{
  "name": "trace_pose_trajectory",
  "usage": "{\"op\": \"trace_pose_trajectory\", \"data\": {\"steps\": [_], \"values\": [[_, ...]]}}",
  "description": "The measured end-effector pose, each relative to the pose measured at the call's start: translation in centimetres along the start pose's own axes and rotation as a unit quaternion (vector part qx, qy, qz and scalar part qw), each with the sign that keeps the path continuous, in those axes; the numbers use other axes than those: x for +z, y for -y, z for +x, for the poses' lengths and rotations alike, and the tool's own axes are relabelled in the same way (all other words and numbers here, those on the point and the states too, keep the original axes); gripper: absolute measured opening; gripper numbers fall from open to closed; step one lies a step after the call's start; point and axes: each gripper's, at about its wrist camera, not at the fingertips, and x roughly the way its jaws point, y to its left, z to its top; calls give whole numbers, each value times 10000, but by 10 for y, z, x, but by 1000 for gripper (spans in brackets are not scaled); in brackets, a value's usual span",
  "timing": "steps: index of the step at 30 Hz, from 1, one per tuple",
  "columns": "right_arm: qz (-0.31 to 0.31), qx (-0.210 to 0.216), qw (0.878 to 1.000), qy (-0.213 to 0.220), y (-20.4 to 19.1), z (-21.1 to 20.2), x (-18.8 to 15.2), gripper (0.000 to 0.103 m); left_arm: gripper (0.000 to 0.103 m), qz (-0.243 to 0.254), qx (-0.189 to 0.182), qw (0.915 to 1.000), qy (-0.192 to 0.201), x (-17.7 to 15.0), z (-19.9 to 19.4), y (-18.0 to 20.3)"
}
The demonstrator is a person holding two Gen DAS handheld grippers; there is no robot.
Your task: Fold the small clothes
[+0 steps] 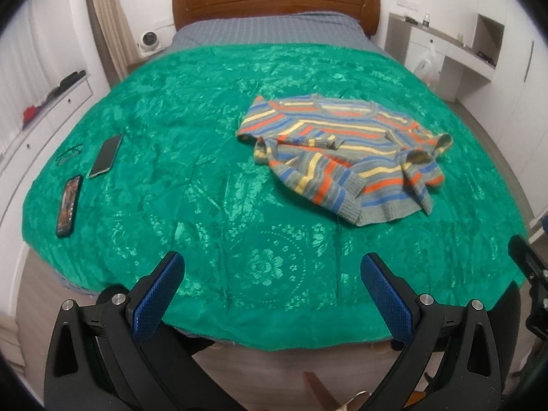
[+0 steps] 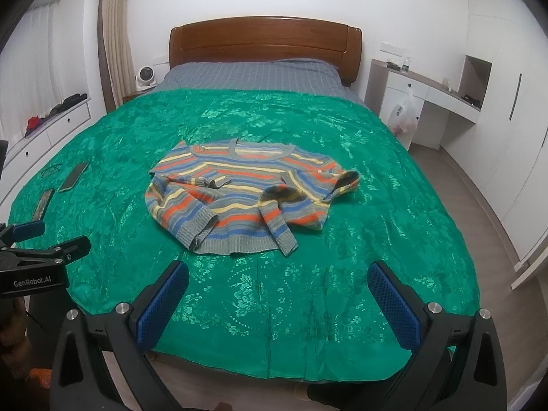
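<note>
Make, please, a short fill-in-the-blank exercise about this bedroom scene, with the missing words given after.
1. The striped sweater lies on a ____ bedspread.
2. Both the left gripper and the right gripper are ____, holding nothing.
3. ____ phones lie near the bed's left edge.
4. The headboard is made of ____.

Missing words: green; open; Two; wood

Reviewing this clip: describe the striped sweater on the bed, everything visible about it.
The striped sweater is a small knit with grey, blue, orange and yellow bands and grey ribbed hem, cuffs and neckline. It lies on the green bedspread, neckline toward the headboard, both sleeves folded across the body, the lower part rumpled. Neither open gripper touches it: the left gripper and right gripper are both near the bed's foot.
</note>
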Motion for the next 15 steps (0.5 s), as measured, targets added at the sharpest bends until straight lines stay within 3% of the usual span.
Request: {"op": "trace_pose_trajectory", "data": {"steps": [5,15], "values": [[172,-87,9998,104,4,-4,0,103,103,-61,-39,9998,163,2,-7,-2],[294,254,9992,9,0,-4,3,103,103,-44,-67,9997,215,2,-10,-2]]}}
